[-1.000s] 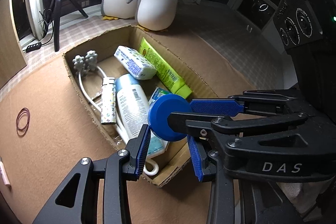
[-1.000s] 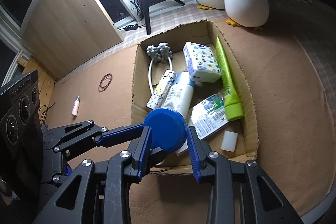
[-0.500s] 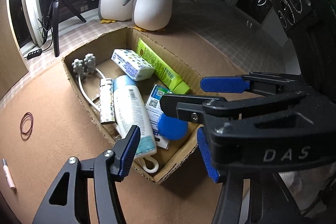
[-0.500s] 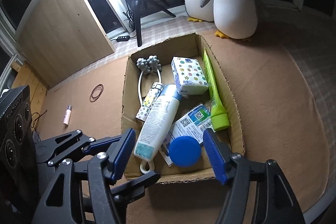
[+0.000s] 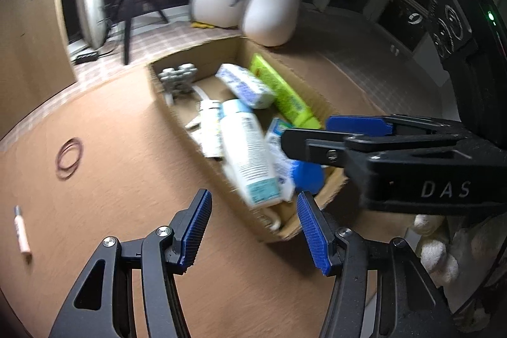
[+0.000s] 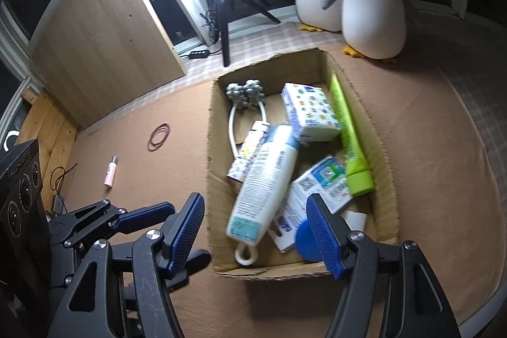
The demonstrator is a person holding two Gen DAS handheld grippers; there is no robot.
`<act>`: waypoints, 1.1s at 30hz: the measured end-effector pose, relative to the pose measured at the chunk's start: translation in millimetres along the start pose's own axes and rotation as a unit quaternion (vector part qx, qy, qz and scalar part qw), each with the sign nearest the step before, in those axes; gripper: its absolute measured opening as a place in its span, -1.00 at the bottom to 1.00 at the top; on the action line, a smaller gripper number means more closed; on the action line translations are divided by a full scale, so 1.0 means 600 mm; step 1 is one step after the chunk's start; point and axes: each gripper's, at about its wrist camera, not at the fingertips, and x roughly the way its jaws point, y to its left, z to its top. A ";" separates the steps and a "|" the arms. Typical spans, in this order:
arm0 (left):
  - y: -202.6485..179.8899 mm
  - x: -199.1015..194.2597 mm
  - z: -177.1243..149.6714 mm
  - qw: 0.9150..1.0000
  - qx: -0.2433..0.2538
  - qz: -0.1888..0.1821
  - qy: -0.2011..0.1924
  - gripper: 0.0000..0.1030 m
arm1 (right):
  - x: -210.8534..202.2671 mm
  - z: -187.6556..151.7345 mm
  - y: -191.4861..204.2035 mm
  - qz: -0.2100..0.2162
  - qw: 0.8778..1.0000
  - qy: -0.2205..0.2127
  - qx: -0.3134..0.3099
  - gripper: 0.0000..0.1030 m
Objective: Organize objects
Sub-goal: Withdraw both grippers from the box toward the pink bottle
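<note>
Both grippers are spread wide and holding nothing. The left gripper (image 5: 253,230) hangs over the near corner of the cardboard box (image 6: 385,167), and the right gripper (image 6: 256,230) sits just above its front edge. The blue lid (image 6: 304,241) lies inside at the near right corner, by the white bottle (image 6: 263,189). Only the right view shows the whole green tube (image 6: 348,141); the left view is blurrier and catches the rubber bands (image 5: 69,158) and pink stick (image 5: 22,235) out on the mat.

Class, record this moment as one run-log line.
left gripper: open, empty | right gripper: open, empty | blue disc: inside cardboard box | pink tube: outside
</note>
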 end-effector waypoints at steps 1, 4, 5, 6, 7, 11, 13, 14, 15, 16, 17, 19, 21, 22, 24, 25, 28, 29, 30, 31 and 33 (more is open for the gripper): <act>0.008 -0.006 -0.004 1.000 -0.005 0.004 -0.001 0.16 | 0.002 0.001 0.006 0.002 1.000 0.000 -0.003 0.23; 0.041 -0.026 -0.018 0.999 -0.024 0.020 -0.006 0.17 | 0.009 0.002 0.027 0.007 1.000 -0.001 -0.013 0.22; 0.052 -0.033 -0.023 0.999 -0.031 0.025 -0.006 0.17 | 0.012 0.003 0.035 0.009 1.000 -0.001 -0.018 0.23; 0.066 -0.040 -0.029 0.999 -0.039 0.030 -0.007 0.17 | 0.015 0.002 0.043 0.011 1.000 -0.001 -0.023 0.22; 0.081 -0.047 -0.036 0.998 -0.047 0.036 -0.007 0.17 | 0.018 0.002 0.056 0.012 0.999 -0.001 -0.033 0.23; 0.132 -0.070 -0.056 0.996 -0.074 0.058 -0.008 0.19 | 0.030 0.004 0.091 0.004 0.998 -0.004 -0.062 0.22; 0.161 -0.083 -0.068 0.993 -0.090 0.070 -0.010 0.19 | 0.037 0.006 0.112 0.006 0.997 -0.004 -0.077 0.22; 0.176 -0.089 -0.073 0.992 -0.098 0.075 -0.010 0.19 | 0.041 0.007 0.121 0.006 0.997 -0.003 -0.083 0.22; 0.193 -0.096 -0.080 0.991 -0.108 0.082 -0.010 0.19 | 0.044 0.008 0.131 0.007 0.996 -0.003 -0.090 0.22; 0.207 -0.101 -0.086 0.990 -0.114 0.087 -0.011 0.19 | 0.049 0.009 0.141 0.007 0.995 -0.002 -0.098 0.22; 0.221 -0.107 -0.092 0.988 -0.121 0.094 -0.011 0.19 | 0.053 0.010 0.151 0.008 0.995 -0.001 -0.104 0.22; 0.250 -0.117 -0.103 0.984 -0.137 0.112 -0.011 0.19 | 0.062 0.013 0.168 0.010 0.994 0.002 -0.113 0.22; 0.281 -0.127 -0.114 0.980 -0.156 0.125 -0.010 0.19 | 0.071 0.016 0.186 0.014 0.992 0.006 -0.124 0.22; 0.298 -0.131 -0.120 0.978 -0.167 0.128 -0.009 0.19 | 0.076 0.019 0.196 0.015 0.991 0.008 -0.130 0.22; 0.320 -0.138 -0.130 0.974 -0.179 0.135 -0.008 0.19 | 0.085 0.023 0.211 0.020 0.990 0.013 -0.138 0.22; 0.329 -0.141 -0.134 0.973 -0.183 0.139 -0.008 0.19 | 0.091 0.025 0.219 0.022 0.989 0.015 -0.142 0.22; 0.357 -0.149 -0.145 0.970 -0.196 0.147 -0.007 0.19 | 0.108 0.032 0.238 0.029 0.988 0.026 -0.153 0.22; 0.367 -0.151 -0.148 0.969 -0.200 0.148 -0.007 0.19 | 0.116 0.035 0.244 0.031 0.987 0.031 -0.156 0.22; 0.377 -0.154 -0.151 0.967 -0.205 0.148 -0.008 0.19 | 0.122 0.037 0.248 0.034 0.986 0.036 -0.157 0.22; 0.384 -0.156 -0.153 0.967 -0.208 0.149 -0.008 0.19 | 0.128 0.039 0.253 0.036 0.986 0.040 -0.158 0.22; 0.398 -0.159 -0.156 0.964 -0.215 0.155 -0.010 0.19 | 0.140 0.042 0.263 0.039 0.985 0.047 -0.160 0.22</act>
